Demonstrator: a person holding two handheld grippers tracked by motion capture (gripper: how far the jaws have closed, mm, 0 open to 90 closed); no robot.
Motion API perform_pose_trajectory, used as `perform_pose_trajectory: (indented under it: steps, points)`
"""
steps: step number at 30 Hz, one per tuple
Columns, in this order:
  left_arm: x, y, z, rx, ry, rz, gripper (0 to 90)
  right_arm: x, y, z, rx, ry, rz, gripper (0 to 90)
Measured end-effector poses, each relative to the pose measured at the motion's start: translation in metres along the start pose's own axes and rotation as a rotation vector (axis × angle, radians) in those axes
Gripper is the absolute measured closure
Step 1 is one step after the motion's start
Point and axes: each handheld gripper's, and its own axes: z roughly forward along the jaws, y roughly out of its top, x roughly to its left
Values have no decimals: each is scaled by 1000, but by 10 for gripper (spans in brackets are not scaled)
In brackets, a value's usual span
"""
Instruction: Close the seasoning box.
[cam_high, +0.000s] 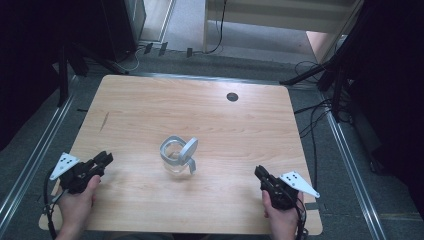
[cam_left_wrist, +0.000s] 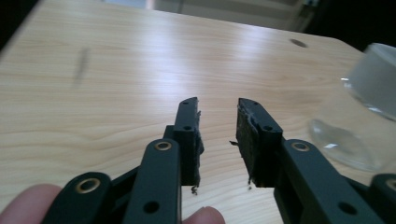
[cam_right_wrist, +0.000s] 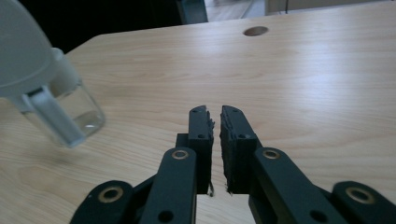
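Left gripper (cam_high: 103, 159): near table (cam_high: 140, 105) left edge, held in left hand (cam_high: 77, 202); jaws apart w/ a clear gap, nothing between them. Fingertips (cam_left_wrist: 28, 198) blurred at bottom of left gripper view.

Glass jar (cam_high: 176, 159): table centre, well apart from both grippers; hinged grey lid (cam_high: 188, 148) swung open. Contents hard to tell. Cut off at edge in both gripper views.

Grommet hole (cam_high: 232, 97): far side of table.

Right gripper (cam_high: 260, 173): near right edge, in right hand (cam_high: 282, 220); jaws nearly closed, a thin slit left, holding nothing.

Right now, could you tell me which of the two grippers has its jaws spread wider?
The left gripper: a clear gap of table shows between its jaws, while the right gripper's jaws stand nearly together, with a thin slit.
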Motion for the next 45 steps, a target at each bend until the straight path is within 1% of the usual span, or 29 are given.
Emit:
perform_pose_trajectory:
  steps: [1,3,5,6,7,8,10,11,13,15,16,19,22,24,27,28,30,31,33,34,36,39,40,43,45]
  points:
    - [-5,1,3,3,-19,5,721,7,1,2,0,9,-5,816]
    - [-13,4,8,6,-57,12,734,19,3,7,-7,16,-30,807]
    - [-20,6,13,14,-89,21,768,31,4,12,-10,43,-32,810]
    - [-23,7,15,16,-100,25,783,36,4,15,-10,48,-34,799]
    - [-26,7,18,23,-114,29,803,41,4,17,-9,42,-34,803]
    - [-29,8,20,27,-127,37,815,45,4,20,-9,55,-35,804]
    - [-34,9,25,37,-149,46,843,54,3,25,6,72,-43,832]
    - [-37,9,27,38,-159,42,865,59,2,28,13,74,-45,837]
    - [-41,11,32,42,-176,47,893,67,0,33,24,84,-48,893]
    - [-44,13,35,49,-193,56,900,76,-2,39,33,89,-56,900]
    - [-46,13,37,51,-200,52,900,80,-4,42,36,98,-61,900]
    - [-50,14,43,60,-212,59,900,93,-9,52,51,114,-83,900]
    - [-54,14,50,74,-223,58,900,105,-15,61,64,134,-80,900]
    - [-56,15,55,80,-223,61,900,112,-19,66,72,141,-79,900]
    - [-58,16,62,87,-223,66,900,123,-22,73,81,143,-99,900]
    - [-58,17,65,87,-225,58,900,127,-22,75,85,148,-112,900]
    - [-58,17,69,93,-231,50,900,135,-23,77,81,131,-147,900]
    - [-59,17,70,95,-234,56,900,138,-23,78,76,131,-142,900]
    - [-61,17,73,104,-248,55,900,142,-23,81,74,143,-129,900]
    - [-62,17,74,103,-248,59,900,143,-23,82,75,150,-125,900]
    - [-64,16,76,107,-256,63,900,147,-25,82,67,168,-126,900]
    - [-66,16,77,107,-276,68,900,150,-27,86,84,180,-140,900]
    - [-67,16,77,106,-280,68,900,150,-27,87,86,172,-145,900]
    - [-70,16,76,105,-297,78,900,144,-25,90,89,160,-114,900]
    - [-71,16,75,105,-300,85,900,139,-23,91,93,149,-109,900]
